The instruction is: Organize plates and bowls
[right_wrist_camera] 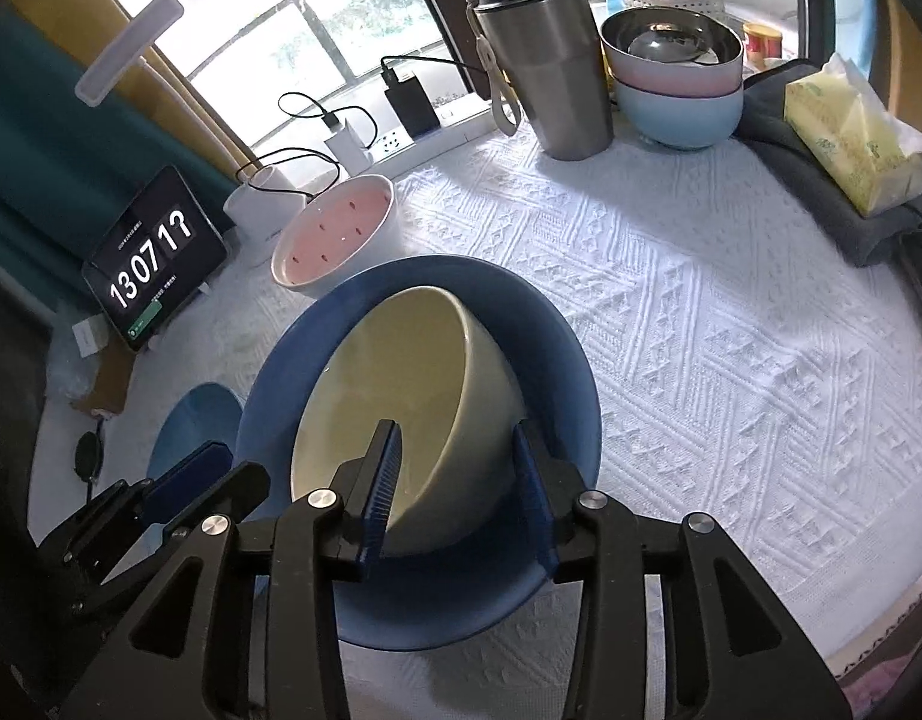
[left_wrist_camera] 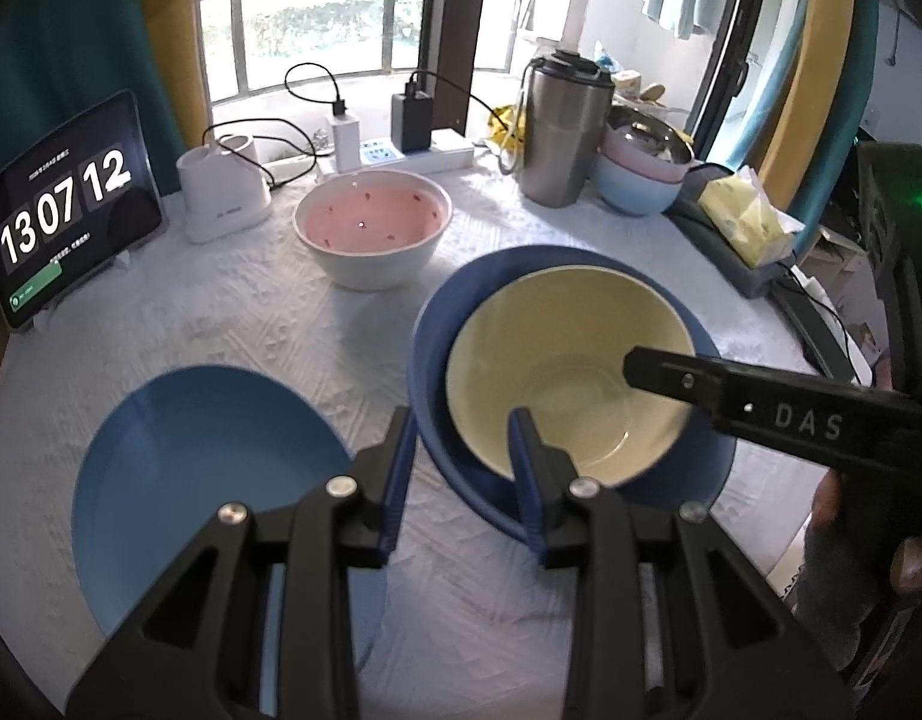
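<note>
Left wrist view: yellow bowl (left_wrist_camera: 571,384) sits nested in the dark blue bowl (left_wrist_camera: 571,396), centre-right of frame on the white cloth (left_wrist_camera: 221,312). Left gripper (left_wrist_camera: 463,480) points down at the near-left rims; both rims pass between its fingers, right finger inside the yellow bowl, left finger outside the blue wall. Jaws narrow, but whether the pads press the rims cannot be told. Blue plate (left_wrist_camera: 209,480) lies lower left, just beside this gripper; pink bowl (left_wrist_camera: 374,228) upper centre, well apart. Right gripper (left_wrist_camera: 670,375) enters from the right edge, one finger over the yellow bowl. Right wrist view: yellow bowl (right_wrist_camera: 401,420) leans toward frame left inside the blue bowl (right_wrist_camera: 419,450). Right gripper (right_wrist_camera: 455,492) straddles its near wall, left finger inside, right finger outside with a visible gap, so jaws apart, nothing gripped. Judgement: the bowl is being released into the stack; withdraw upward along the fingers.
</note>
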Tool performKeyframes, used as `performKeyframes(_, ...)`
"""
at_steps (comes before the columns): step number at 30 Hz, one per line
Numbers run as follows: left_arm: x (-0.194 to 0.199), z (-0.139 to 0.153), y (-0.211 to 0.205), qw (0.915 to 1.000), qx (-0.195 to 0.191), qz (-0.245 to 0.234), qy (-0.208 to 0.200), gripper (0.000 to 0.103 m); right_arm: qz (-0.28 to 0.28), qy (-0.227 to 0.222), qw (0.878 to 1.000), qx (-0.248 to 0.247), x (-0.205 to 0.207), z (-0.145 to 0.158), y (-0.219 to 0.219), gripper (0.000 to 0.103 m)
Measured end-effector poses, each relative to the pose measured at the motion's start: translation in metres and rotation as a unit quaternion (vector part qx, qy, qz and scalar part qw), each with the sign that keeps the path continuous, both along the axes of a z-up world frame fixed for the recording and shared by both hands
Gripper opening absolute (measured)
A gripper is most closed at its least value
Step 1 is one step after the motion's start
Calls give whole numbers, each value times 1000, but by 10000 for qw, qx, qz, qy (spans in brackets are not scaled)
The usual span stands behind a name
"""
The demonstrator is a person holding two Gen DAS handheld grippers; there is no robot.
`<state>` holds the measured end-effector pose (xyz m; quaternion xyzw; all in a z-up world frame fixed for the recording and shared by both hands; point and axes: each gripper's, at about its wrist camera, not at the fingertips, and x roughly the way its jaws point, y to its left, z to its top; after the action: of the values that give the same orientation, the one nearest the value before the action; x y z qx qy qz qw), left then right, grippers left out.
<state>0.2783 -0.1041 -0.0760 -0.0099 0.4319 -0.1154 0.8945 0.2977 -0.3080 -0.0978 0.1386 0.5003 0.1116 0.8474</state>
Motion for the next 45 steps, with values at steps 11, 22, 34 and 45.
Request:
performKeyframes(11, 3, 9, 12, 9997, -218, 76, -77, 34, -72, 83, 9999, 100, 3, 2, -1, 41)
performKeyframes(22, 16, 12, 26, 9991, -262, 311, -124, 43, -195, -6, 9998, 97, 8, 10, -7, 43)
performKeyframes(34, 31, 16, 37, 9985, -274, 436, -160, 45, 63, -216, 9996, 170, 25, 26, 4, 43)
performKeyframes(45, 53, 17, 47, 9979, -225, 584, -147, 45, 367, -239, 9989, 173, 51, 27, 23, 43)
